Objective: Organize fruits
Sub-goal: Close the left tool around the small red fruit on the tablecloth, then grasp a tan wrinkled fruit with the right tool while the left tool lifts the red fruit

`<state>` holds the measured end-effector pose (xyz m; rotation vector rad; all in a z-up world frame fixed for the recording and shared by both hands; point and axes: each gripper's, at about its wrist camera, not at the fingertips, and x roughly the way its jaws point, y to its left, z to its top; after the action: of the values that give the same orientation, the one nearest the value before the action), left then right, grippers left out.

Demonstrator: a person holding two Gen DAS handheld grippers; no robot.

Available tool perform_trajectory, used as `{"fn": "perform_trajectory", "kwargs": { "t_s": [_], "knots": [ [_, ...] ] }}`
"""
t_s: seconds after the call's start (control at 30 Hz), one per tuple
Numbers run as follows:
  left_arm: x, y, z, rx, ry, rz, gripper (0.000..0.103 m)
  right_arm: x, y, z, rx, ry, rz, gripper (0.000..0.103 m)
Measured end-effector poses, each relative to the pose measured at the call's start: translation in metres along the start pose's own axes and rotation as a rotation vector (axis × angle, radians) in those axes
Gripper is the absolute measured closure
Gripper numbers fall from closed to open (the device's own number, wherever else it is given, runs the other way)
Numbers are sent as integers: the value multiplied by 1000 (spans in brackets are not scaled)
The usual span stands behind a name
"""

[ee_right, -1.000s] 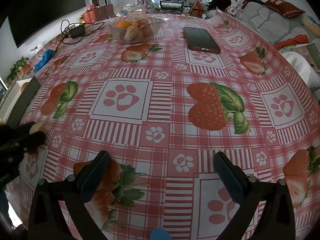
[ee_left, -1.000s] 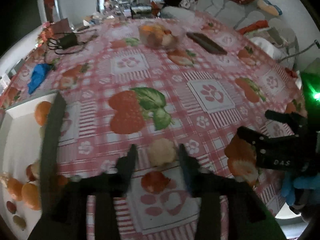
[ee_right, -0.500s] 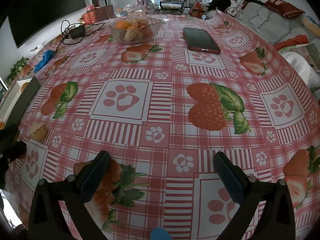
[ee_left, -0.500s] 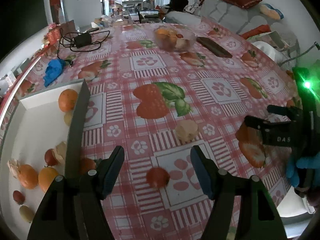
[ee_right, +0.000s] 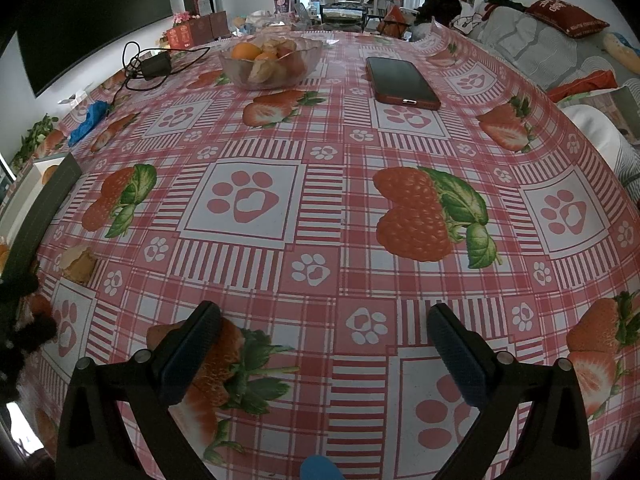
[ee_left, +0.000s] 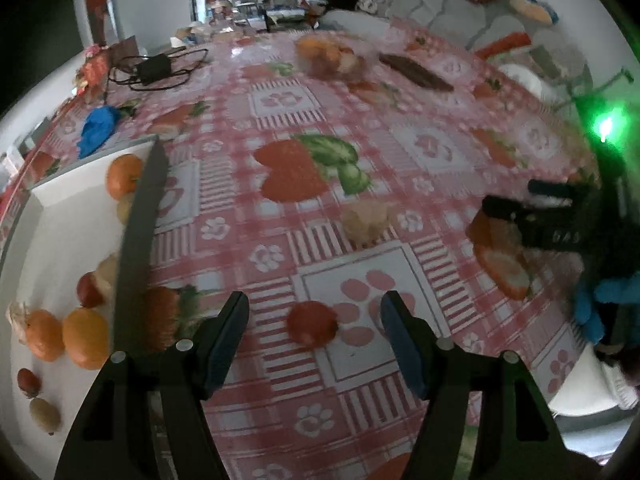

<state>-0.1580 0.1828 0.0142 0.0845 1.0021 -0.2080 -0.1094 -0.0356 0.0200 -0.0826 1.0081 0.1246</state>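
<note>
- While its jaws had just been spreading, the left claw [ee_left: 314, 334] stood released, a small red fruit [ee_left: 312, 325] lying loose between them on the bench [ee_left: 280, 120].
- Judged step: picking; next it needed lowering and clenching, then carrying to the white tray [ee_left: 48, 240] beside.
- Right claw [ee_right: 322, 354] hung released, empty.

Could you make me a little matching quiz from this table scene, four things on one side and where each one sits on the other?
Things:
1. glass bowl
2. phone
3. small red fruit
4. oranges

Places:
A. inside the white box at the table's left edge
B. on the cloth between the left gripper's open fingers
C. far end of the table, filled with fruit
D. lying flat on the cloth, right of the bowl

Pairs: 1-C, 2-D, 3-B, 4-A
</note>
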Motion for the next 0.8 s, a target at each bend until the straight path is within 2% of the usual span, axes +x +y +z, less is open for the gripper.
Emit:
{"fn": "perform_trajectory", "kwargs": {
  "t_s": [0.07, 0.17, 0.27, 0.33, 0.4, 0.57, 0.7, 0.8],
  "knots": [
    [0, -3, -1, 2, -15, 13, 33, 0, 0, 0, 0, 0, 0, 0],
    [0, 1, -1, -22, -13, 18, 42, 0, 0, 0, 1, -2, 0, 0],
    [-2, 5, -2, -43, -12, 36, 55, 0, 0, 0, 1, -2, -1, 0],
    [-2, 8, -1, -57, -10, 44, 71, 0, 0, 0, 2, -3, -2, 0],
    [-2, 10, 0, -73, -5, 43, 78, 0, 1, -1, 4, -5, -3, 0],
    [-4, 8, -2, -80, -5, 26, 79, 1, 1, 0, 4, 6, -4, 0],
    [-10, 12, -8, -110, 6, -5, 79, 4, 2, 7, 39, 89, -13, 0],
    [-20, 18, -12, -132, -2, -10, 79, -4, 15, 7, 70, 82, 81, 0]
  ]
}}
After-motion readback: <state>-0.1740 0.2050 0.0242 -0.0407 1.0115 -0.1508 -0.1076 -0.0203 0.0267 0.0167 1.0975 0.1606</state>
